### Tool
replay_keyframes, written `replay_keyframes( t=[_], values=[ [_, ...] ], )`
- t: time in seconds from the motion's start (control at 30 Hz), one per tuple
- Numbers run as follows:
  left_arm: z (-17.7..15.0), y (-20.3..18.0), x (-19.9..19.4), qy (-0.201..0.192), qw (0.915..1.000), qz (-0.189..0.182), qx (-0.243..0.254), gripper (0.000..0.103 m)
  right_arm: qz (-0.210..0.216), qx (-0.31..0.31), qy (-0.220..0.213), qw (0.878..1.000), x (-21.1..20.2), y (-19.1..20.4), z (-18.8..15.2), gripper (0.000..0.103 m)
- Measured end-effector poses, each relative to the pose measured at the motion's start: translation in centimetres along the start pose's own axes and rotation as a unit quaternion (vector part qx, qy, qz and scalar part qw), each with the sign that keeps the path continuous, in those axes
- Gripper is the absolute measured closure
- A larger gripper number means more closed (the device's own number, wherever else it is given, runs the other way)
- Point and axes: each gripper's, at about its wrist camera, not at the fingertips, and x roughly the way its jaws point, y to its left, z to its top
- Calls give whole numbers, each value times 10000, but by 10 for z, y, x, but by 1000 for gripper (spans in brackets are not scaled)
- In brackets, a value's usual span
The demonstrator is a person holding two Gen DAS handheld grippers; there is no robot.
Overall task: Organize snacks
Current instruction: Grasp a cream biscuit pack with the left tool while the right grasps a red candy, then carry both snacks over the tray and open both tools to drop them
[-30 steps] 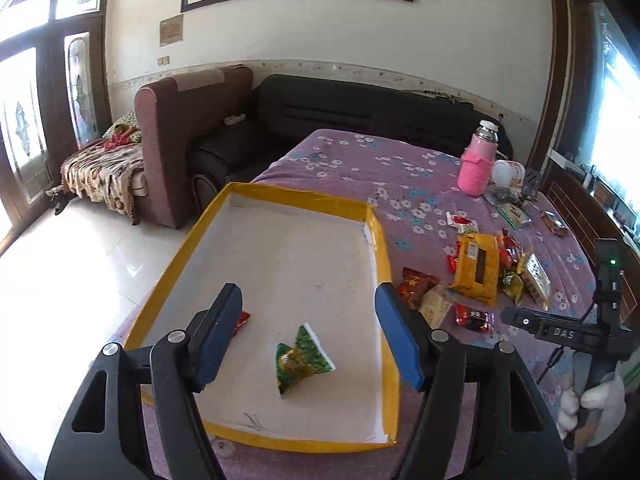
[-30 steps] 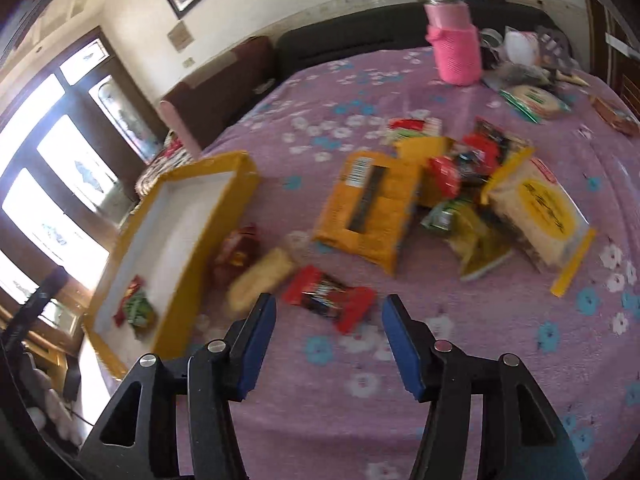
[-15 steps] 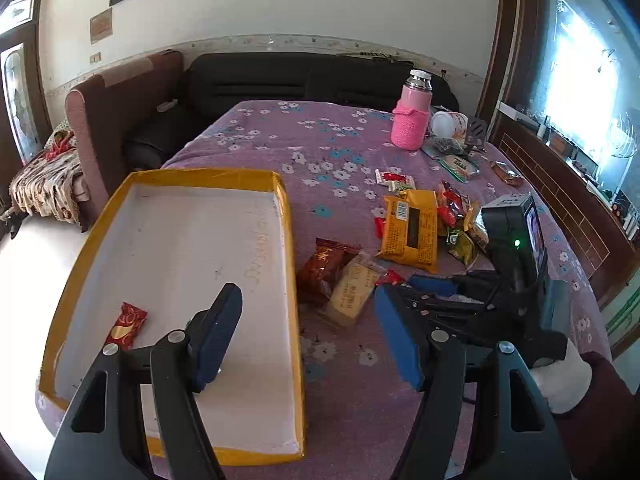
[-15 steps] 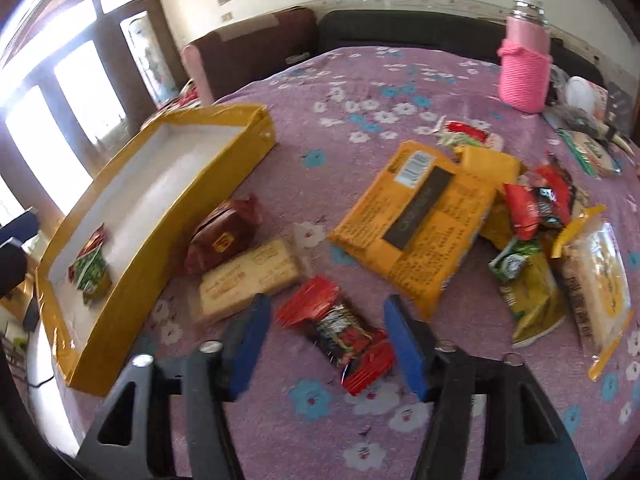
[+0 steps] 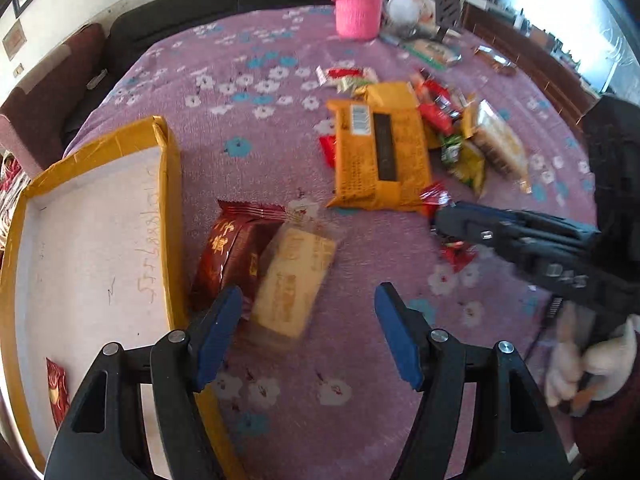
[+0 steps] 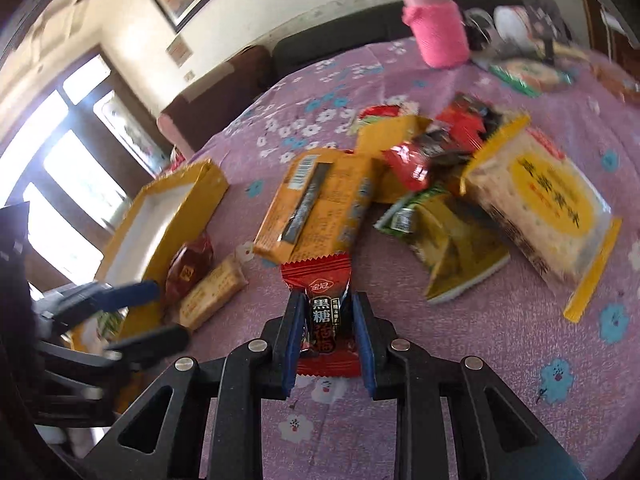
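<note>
My right gripper [image 6: 325, 312] is shut on a red and black candy packet [image 6: 326, 312], held just above the purple cloth. In the left wrist view the same gripper [image 5: 440, 220] comes in from the right with the red wrapper [image 5: 456, 254] showing around its tip. My left gripper [image 5: 308, 320] is open over a pale yellow biscuit pack [image 5: 294, 280], which lies against a dark red snack bag [image 5: 232, 256]. The yellow-rimmed tray [image 5: 170, 208] lies left of them, with a small red packet [image 5: 56, 384] inside.
A big orange packet [image 5: 380, 156] and a heap of small snacks [image 5: 460, 132] lie mid-table. A pink-sleeved bottle [image 5: 358, 8] stands at the back with clutter [image 5: 424, 44] beside it. A gloved hand [image 5: 588, 364] holds the right gripper. Sofas [image 5: 52, 92] stand behind the table.
The right gripper closed on the red candy packet and lifted it slightly. The left gripper swung right and down from over the tray to above the biscuit pack, still open.
</note>
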Motion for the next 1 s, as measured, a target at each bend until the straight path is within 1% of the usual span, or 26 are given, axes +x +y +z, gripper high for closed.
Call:
replay_keyframes(
  t=[0.13, 0.23, 0.27, 0.3, 0.33, 0.37, 0.4, 0.43, 0.63, 0.7, 0.77, 0.8, 0.87, 0.9, 0.93, 0.97, 1.0],
  values=[
    [7, -11, 14, 261, 9992, 17, 298, 35, 45, 40, 24, 10000, 0, -1, 2, 78],
    [10, -20, 24, 270, 9981, 223, 503, 33, 39, 7, 36, 10000, 1, 4, 1, 78],
    [11, -20, 24, 230, 9986, 159, 444, 33, 58, 16, 46, 10000, 2, 4, 2, 78],
    [11, -19, 25, 228, 9990, 92, 368, 37, 60, 27, 43, 10000, 2, 3, 2, 78],
    [9, -17, 23, 198, 9994, -13, 300, 44, 60, 34, 35, 10000, 2, 3, 2, 78],
    [7, -14, 21, 187, 9994, -147, 259, 61, 71, 46, 22, 10000, 1, 2, 2, 78],
    [5, -13, 19, 178, 9994, -222, 216, 72, 78, 54, 8, 10000, -2, 1, 0, 78],
    [2, -14, 18, 175, 9994, -208, 199, 72, 77, 59, -10, 10000, -4, 1, -2, 79],
    [-13, -18, 10, 149, 9991, -389, 32, 71, 14, 40, -29, 10000, -3, 1, -2, 79],
    [-12, -20, 11, 100, 9993, -343, 54, 65, 1, 47, -35, 10000, -4, 1, -2, 79],
    [-10, -26, 12, 46, 9997, -185, 137, 64, -20, 33, -53, 10000, -4, 2, -2, 79],
    [-10, -29, 12, 21, 9998, -134, 173, 66, -35, 28, -66, 10000, -5, 2, -2, 80],
    [-10, -30, 11, -42, 9998, -176, 96, 72, -75, 10, -115, 9999, -6, 3, -2, 80],
    [-11, -29, 9, -79, 9998, -204, 40, 72, -81, 7, -136, 9999, -7, 3, -2, 80],
    [-13, -27, 4, -162, 9994, -282, -80, 72, -69, 6, -166, 9998, -8, 3, -1, 83],
    [-14, -25, -1, -249, 9989, -328, -207, 72, -56, -3, -191, 9998, -9, 3, -1, 89],
    [-16, -21, -6, -352, 9980, -391, -353, 72, -45, -15, -212, 9998, -9, 4, -1, 90]
  ],
)
